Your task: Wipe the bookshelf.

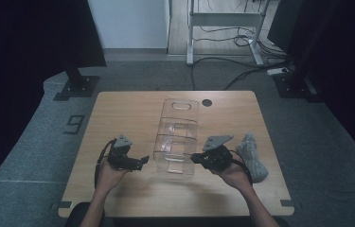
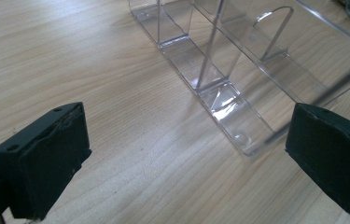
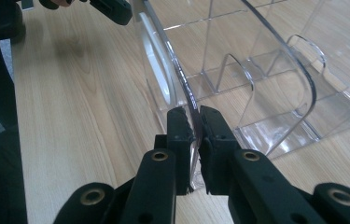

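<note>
I have the clear plastic organizer (image 1: 177,137) lying flat on the table (image 1: 118,113), near the centre of the high view, its long axis running from the lower middle of the frame up toward the far edge. Its handle cut-out sits at the far end, just left of a dark round hole (image 1: 207,102) in the tabletop.

My right hand-held gripper (image 3: 196,135) is clamped on the organizer's thin transparent wall: in the right gripper view the two black jaws rise from the bottom centre and press the plastic edge between their pads (image 3: 181,128), with the curved dividers spreading toward the upper right of that frame. In the high view this gripper (image 1: 199,158) meets the organizer's near right corner, at lower centre right.

My left hand-held gripper (image 1: 142,162) sits just left of the organizer's near end in the high view, close to it but not touching as far as I can tell. In the left gripper view its jaws stand wide apart at the lower left and lower right corners, nothing between them but bare wood, and the organizer's compartments (image 2: 219,84) run from the upper middle toward the right jaw.

A grey crumpled cloth (image 1: 252,153) lies at the right of the table, just beyond my right hand (image 1: 234,175).
</note>
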`<state>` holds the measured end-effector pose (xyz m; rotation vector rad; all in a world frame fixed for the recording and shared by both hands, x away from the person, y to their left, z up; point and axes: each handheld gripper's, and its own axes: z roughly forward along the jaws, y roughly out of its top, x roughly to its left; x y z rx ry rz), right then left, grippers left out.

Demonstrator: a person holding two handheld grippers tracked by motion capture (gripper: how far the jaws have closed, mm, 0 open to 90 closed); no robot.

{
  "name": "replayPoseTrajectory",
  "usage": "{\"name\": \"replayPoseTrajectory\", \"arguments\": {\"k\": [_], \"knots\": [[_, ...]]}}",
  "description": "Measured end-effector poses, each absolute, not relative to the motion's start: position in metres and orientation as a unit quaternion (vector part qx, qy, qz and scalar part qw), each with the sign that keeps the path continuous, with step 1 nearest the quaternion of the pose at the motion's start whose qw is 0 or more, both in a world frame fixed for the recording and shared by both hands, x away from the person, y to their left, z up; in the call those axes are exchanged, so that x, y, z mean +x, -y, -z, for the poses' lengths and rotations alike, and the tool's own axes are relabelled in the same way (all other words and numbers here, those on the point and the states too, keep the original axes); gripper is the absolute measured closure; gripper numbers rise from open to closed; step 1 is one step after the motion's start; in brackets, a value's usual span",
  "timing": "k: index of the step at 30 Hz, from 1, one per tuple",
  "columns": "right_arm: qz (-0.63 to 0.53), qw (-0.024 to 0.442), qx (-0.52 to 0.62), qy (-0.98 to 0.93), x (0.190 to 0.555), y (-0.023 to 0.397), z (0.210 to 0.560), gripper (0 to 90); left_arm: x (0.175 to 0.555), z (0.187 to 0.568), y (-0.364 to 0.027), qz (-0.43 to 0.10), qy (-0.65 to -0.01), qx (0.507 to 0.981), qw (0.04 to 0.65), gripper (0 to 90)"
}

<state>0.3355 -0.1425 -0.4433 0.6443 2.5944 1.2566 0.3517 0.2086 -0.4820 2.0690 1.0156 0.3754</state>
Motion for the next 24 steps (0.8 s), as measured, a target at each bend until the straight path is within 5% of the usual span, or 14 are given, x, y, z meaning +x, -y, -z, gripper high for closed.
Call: {"name": "replayPoseTrajectory", "arguments": {"k": [6,16,24], "knots": [[-0.418,0.089,0.206,-0.880,0.330,0.133,0.442,83.8,0.347,0.481,-0.206,-0.147,-0.389,0.818,0.397,0.0],[-0.416,0.096,0.244,-0.871,0.332,0.169,0.433,57.7,0.342,0.476,-0.200,-0.139,-0.376,0.818,0.412,0.0],[-0.399,0.120,0.278,-0.866,0.355,0.166,0.447,52.2,0.341,0.476,-0.189,-0.145,-0.366,0.823,0.409,1.5]]}}
